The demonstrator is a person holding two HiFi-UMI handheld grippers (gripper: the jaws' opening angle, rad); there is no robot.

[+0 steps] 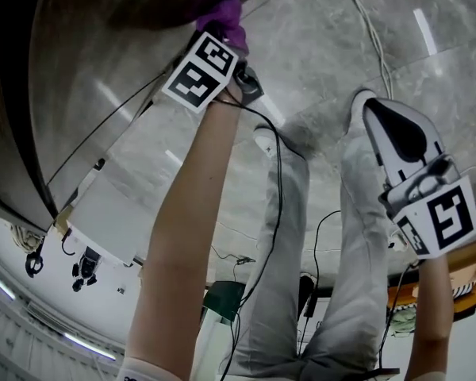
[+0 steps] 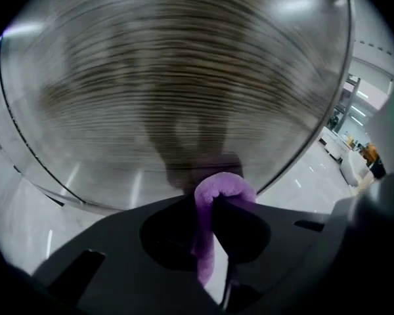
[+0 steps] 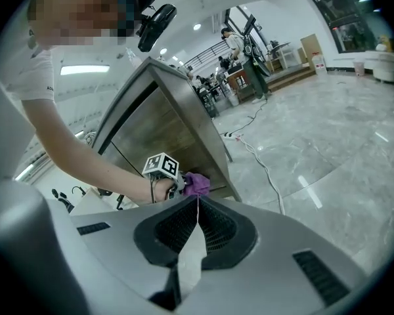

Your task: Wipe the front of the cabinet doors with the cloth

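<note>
I'm mid-wipe, I'd say: my left gripper (image 2: 213, 199) is clamped on the fuzzy purple cloth (image 2: 224, 186), its folded lump against the glossy, wood-grained cabinet door (image 2: 171, 77) at twelve o'clock. My right gripper (image 3: 197, 205) hangs at three o'clock, jaws together on nothing. Next calls for a firm sweep across the flat panel without losing contact.

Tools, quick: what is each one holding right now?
Left tool: shut on the purple cloth.
Right tool: shut, holding nothing.
</note>
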